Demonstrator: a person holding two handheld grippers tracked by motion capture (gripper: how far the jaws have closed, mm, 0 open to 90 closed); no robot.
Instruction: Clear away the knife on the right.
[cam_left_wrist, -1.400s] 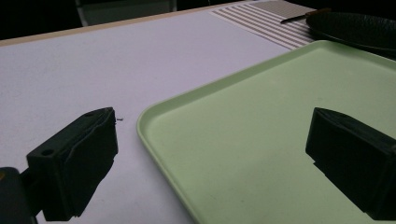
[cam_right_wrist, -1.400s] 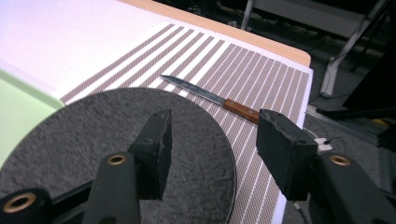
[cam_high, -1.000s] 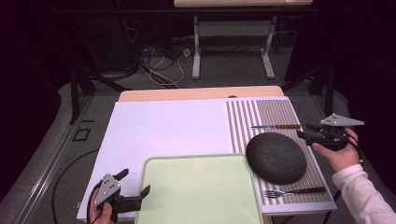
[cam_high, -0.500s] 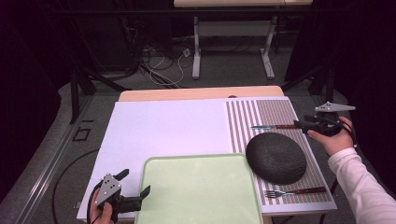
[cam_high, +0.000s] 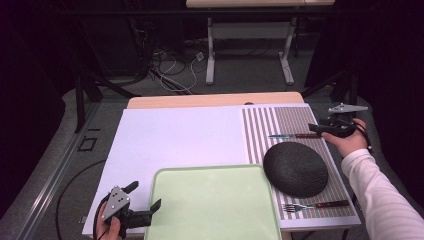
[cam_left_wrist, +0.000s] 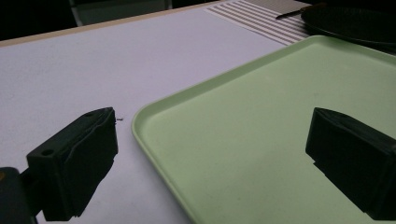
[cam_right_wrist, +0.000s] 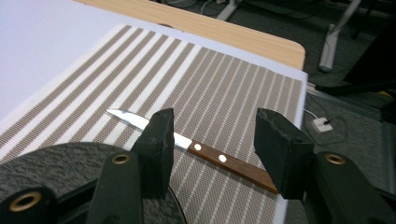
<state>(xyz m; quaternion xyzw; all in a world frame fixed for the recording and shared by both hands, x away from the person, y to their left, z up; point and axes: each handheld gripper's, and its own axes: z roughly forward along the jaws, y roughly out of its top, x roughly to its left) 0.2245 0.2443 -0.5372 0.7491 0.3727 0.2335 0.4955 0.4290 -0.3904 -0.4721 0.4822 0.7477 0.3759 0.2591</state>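
Light falls from above onto the white table top, which reads bright and even in the high view, while the floor and the upper left and right corners of that frame sink into near black. In the left gripper view the green tray is softly lit with no glare, and the near jaws are blurred dark shapes. In the right gripper view the knife blade catches a small glint, and the background at the upper right goes soft.

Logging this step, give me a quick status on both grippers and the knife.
Right gripper open, over wooden-handled knife, not touching. Left gripper open, at pale green tray. Dark round plate close beside the knife.
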